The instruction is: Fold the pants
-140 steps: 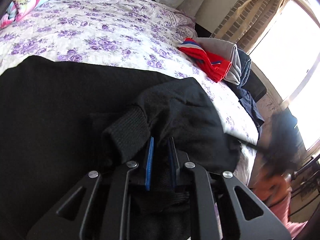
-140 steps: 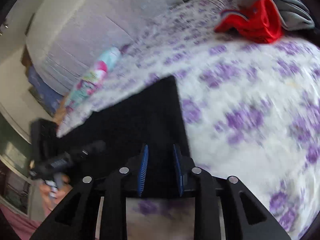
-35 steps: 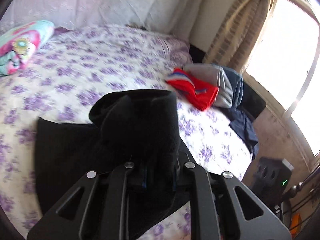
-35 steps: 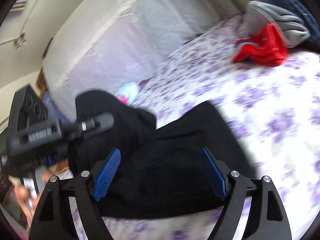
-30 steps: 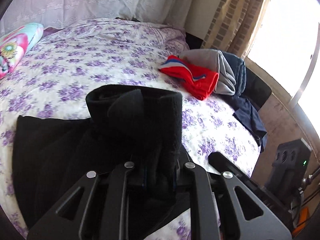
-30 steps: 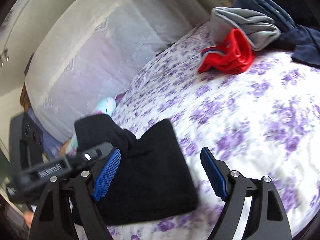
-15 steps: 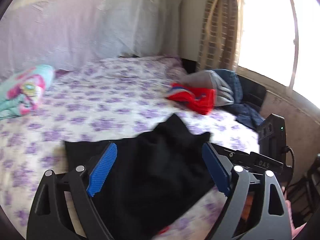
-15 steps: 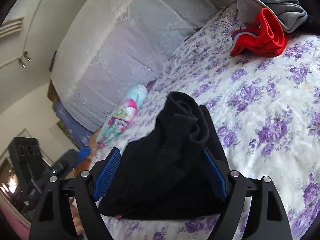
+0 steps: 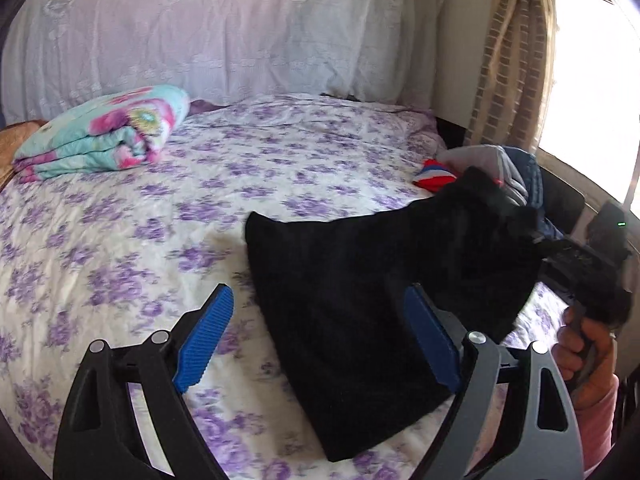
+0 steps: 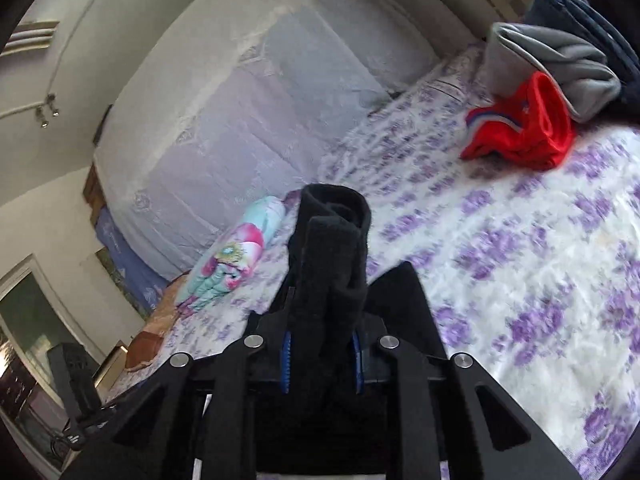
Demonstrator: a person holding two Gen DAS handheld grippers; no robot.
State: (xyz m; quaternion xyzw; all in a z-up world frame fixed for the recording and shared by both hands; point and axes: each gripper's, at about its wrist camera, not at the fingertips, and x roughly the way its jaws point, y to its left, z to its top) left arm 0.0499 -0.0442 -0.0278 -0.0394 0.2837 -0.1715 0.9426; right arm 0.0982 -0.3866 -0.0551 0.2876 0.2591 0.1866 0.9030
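The black pants [image 9: 360, 292] lie on the purple-flowered bed, with their right end lifted. My left gripper [image 9: 316, 344] is open and empty, just above the pants' near edge. My right gripper [image 10: 322, 356] is shut on a bunched end of the black pants [image 10: 332, 256], which stands up between its blue pads. In the left wrist view the right gripper's body [image 9: 576, 268] holds that raised end at the bed's right edge, gripped by a hand.
A folded floral blanket [image 9: 108, 132] lies at the bed's far left. Red shorts [image 10: 520, 132] and folded grey and navy clothes [image 10: 560, 60] lie at the far right corner. A lace-covered headboard [image 9: 224, 32] backs the bed. A curtain and bright window [image 9: 520, 60] are at right.
My left gripper let go of the pants' end, opened wide and drew back. My right gripper closed on that bunched end and lifted it.
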